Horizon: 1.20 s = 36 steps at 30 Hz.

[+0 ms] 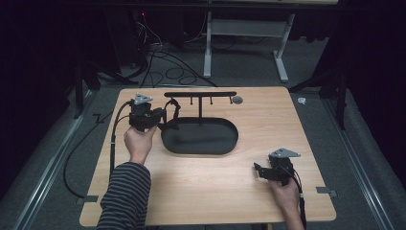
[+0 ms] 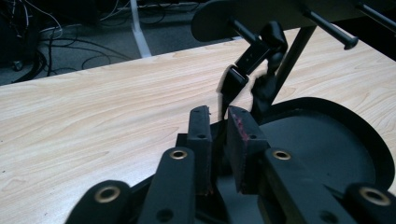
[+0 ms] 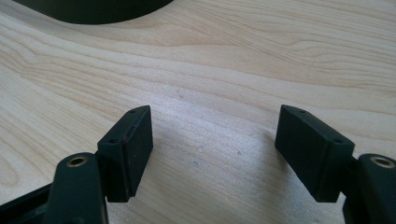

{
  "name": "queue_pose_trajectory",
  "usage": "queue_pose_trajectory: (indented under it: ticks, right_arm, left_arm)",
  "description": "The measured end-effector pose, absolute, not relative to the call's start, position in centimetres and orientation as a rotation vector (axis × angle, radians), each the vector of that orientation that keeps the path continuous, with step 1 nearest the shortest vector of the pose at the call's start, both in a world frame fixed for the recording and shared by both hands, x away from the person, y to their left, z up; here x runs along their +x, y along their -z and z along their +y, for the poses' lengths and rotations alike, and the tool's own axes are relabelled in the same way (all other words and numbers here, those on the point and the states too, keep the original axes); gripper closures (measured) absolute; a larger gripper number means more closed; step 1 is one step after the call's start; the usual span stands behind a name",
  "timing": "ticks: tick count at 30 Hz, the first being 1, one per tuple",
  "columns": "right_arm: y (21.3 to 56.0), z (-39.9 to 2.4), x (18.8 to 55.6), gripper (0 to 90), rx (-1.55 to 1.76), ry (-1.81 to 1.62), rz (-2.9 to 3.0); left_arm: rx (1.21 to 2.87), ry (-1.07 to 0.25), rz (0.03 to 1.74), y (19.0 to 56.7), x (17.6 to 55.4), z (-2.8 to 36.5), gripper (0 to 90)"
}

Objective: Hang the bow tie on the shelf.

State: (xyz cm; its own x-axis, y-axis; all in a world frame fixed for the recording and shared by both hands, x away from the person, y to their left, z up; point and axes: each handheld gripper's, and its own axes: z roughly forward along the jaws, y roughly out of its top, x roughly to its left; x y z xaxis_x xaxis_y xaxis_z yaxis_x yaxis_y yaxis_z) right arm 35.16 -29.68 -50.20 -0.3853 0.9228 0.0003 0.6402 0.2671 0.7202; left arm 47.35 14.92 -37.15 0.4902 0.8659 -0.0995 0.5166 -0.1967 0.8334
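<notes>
A black stand has a horizontal bar (image 1: pixel 200 94) with several pegs above an oval black tray (image 1: pixel 201 136). A black strap (image 1: pixel 173 112) hangs from the leftmost peg (image 2: pixel 243 30), with its loop (image 2: pixel 273 37) over that peg. The strap's buckle end (image 2: pixel 232 84) drops toward my left gripper (image 2: pixel 219 116). Its jaws stand a narrow gap apart, with the strap's lower end in the gap and the pads not visibly pressing on it. In the high view the left gripper (image 1: pixel 163 115) sits at the tray's left end. My right gripper (image 1: pixel 258 170) rests near the table's front right, and in its own view the right gripper (image 3: pixel 212 135) is wide open over bare wood.
A small grey disc (image 1: pixel 237 99) lies on the wooden table (image 1: pixel 215 182) by the bar's right end. Cables (image 1: pixel 163 67) and a white desk frame (image 1: pixel 208 48) are on the floor behind the table. A small white object (image 1: pixel 301 100) lies just off the table's far right corner.
</notes>
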Motion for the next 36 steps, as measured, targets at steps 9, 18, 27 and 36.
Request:
queue_pose_trajectory:
  ticks: [9,18,27,36]
  right_arm:
    - [50.2,-29.7,35.2,28.9,1.411,-0.9,2.122]
    - [50.2,-29.6,35.2,28.8,1.407,-0.898,2.121]
    - [50.2,-29.6,35.2,28.8,1.402,-0.896,2.122]
    - [50.2,-29.6,35.2,28.8,1.401,-0.895,2.122]
  left_arm:
    - [1.857,-0.485,1.155,37.4,46.6,15.5,70.5]
    - [1.864,-0.473,1.144,37.4,45.5,16.1,66.1]
    - [1.842,-0.466,1.14,37.4,44.4,16.8,64.5]
    - [1.822,-0.455,1.153,37.6,43.3,17.7,62.5]
